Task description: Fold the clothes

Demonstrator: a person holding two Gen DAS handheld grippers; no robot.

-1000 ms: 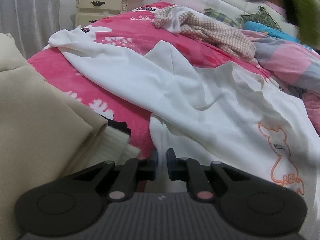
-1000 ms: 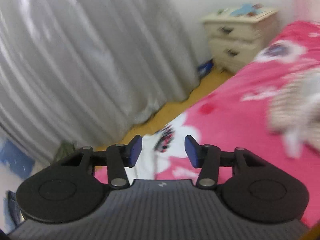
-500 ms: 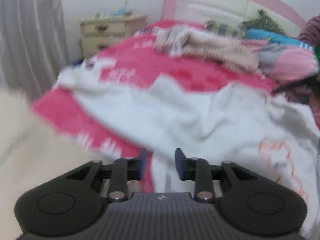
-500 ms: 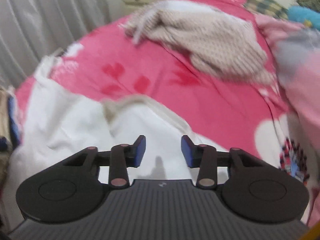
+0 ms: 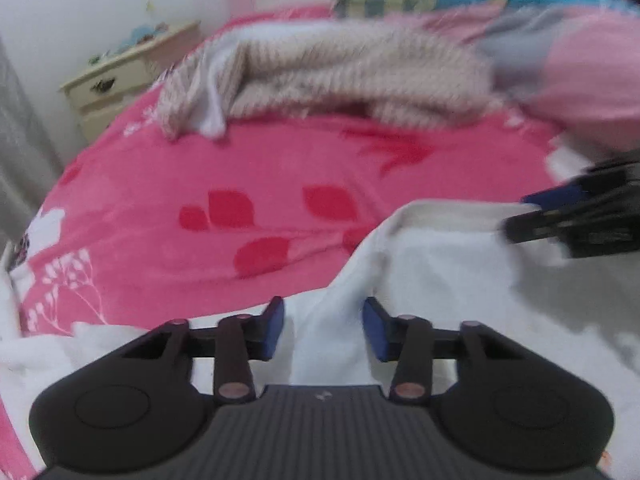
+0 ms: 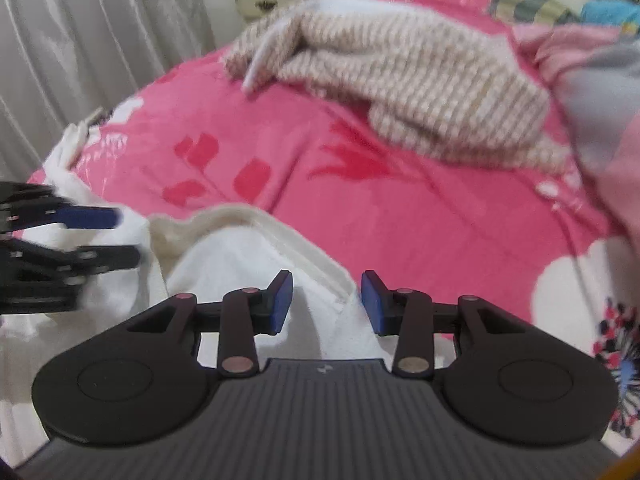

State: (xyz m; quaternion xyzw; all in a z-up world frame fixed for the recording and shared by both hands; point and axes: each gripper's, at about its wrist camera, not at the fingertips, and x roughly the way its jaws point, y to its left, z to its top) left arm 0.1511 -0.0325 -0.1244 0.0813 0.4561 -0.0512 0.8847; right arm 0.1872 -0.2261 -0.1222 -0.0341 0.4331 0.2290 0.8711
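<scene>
While the left wrist view is blurred, its main shapes read clearly. The left gripper (image 5: pixel 323 330) hangs over a white garment (image 5: pixel 432 280) of soft, matte cloth spread on a pink bedspread (image 5: pixel 280 176) printed with red leaf shapes. A raised ridge of the white cloth runs between the two blue pads (image 5: pixel 272 330); a gap shows on each side, so the pads do not press it and the jaws stand released. They have just been opening. Beyond the ridge, the garment's ribbed cream collar (image 5: pixel 448 216) forms an arch. The right gripper (image 5: pixel 520 216) enters from the right edge at that collar. Farther back lies a knitted beige-and-white striped garment (image 5: pixel 352 76), bunched in a long mound. A cream bedside cabinet (image 5: pixel 116 80) with dark handles stands at the far left.

From the right wrist view, the right gripper (image 6: pixel 326 304) points down at the same white garment (image 6: pixel 248 268). A fold of its shoulder edge, beside the ribbed collar (image 6: pixel 240 220), lies between the blue pads (image 6: pixel 372 304) without visible pressure; the jaws have just been closing and remain parted. The left gripper (image 6: pixel 120 236) shows at the left edge, over white cloth. The striped knit (image 6: pixel 420 80) lies crumpled behind, and a grey pleated curtain (image 6: pixel 80 40) hangs at the left.
</scene>
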